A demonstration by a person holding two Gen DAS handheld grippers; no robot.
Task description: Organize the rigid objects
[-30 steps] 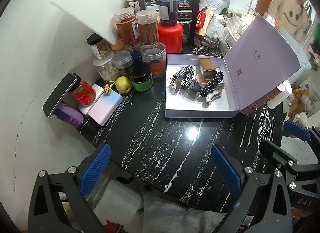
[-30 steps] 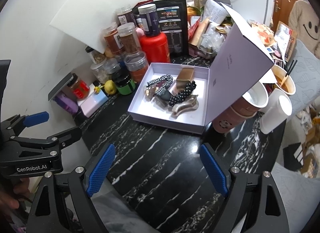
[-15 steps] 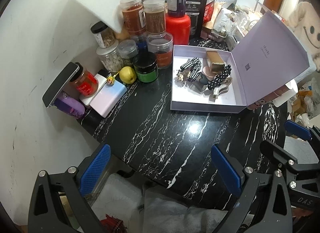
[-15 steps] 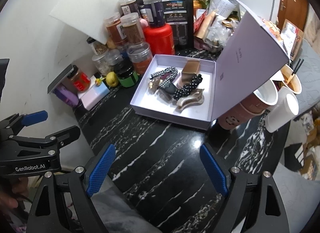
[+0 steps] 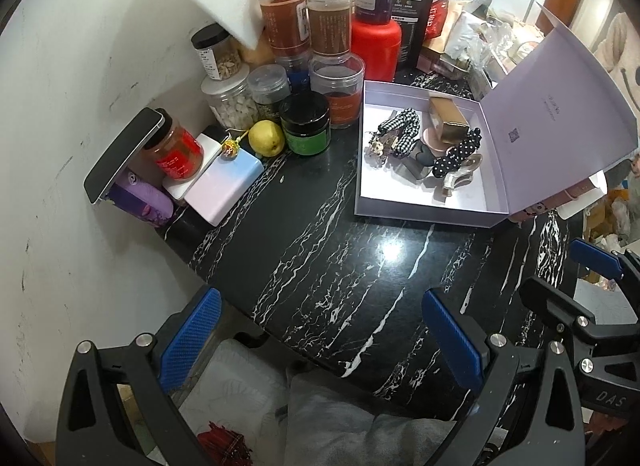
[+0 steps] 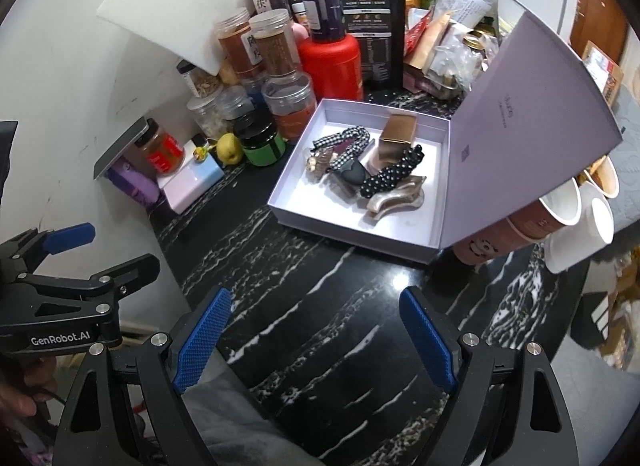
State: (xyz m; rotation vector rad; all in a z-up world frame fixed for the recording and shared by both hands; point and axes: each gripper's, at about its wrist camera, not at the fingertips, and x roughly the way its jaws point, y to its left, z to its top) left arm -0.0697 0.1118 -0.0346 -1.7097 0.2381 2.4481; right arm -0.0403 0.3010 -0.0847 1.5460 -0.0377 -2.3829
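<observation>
Left wrist view: left gripper [image 5: 316, 330] spread, empty, above the marble table [image 5: 320, 266]; right wrist view: right gripper [image 6: 316, 340] likewise, 1 lavender box [image 6: 400, 238] holding hair clips [image 6: 394, 197], apparently sorted, so closing its lid [image 6: 528, 113] likely follows.

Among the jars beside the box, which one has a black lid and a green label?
The short dark jar nearest the lemon, in front of the clear jars. It alone has a wide black lid and a green label; the others are clear plastic.
</observation>
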